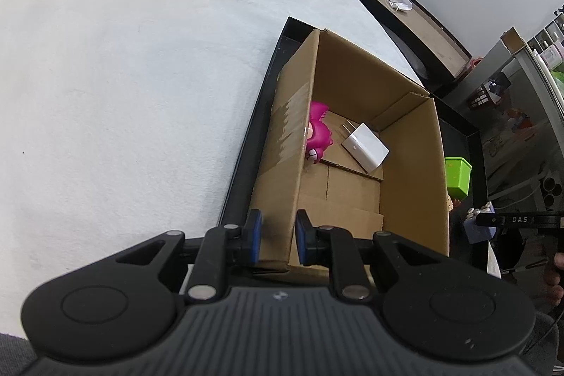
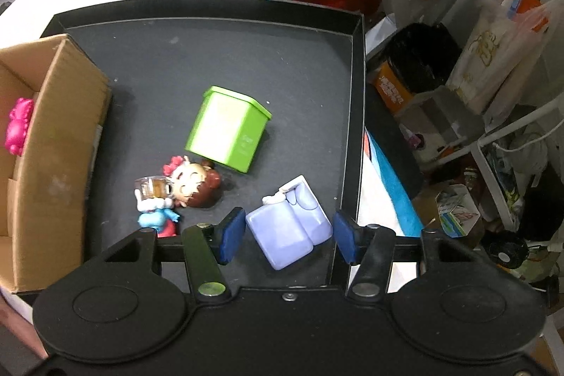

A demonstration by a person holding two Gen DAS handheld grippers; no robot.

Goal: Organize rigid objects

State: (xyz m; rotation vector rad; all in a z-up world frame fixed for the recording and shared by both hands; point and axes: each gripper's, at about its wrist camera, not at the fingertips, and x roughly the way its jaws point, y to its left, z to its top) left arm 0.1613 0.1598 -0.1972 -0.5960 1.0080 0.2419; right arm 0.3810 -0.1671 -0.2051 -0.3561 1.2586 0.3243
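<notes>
Left wrist view: my left gripper (image 1: pixel 278 236) is clamped on the near wall of the cardboard box (image 1: pixel 412 164), one blue pad outside, one inside. The box stands in the black tray (image 1: pixel 243 150) on a white cloth (image 1: pixel 123 76). Inside the box lie a pink figurine (image 1: pixel 317 134) against the left wall and a white charger (image 1: pixel 365 147) just beside it. A green tin (image 1: pixel 457 177) shows past the box's right wall. Right wrist view: my right gripper (image 2: pixel 289 236) straddles the lilac sofa toy (image 2: pixel 290 222) on the tray floor; the pads stand clear of it on both sides, not pressing. A girl figurine (image 2: pixel 176 196) lies left of it, the green tin farther back, on its side.
</notes>
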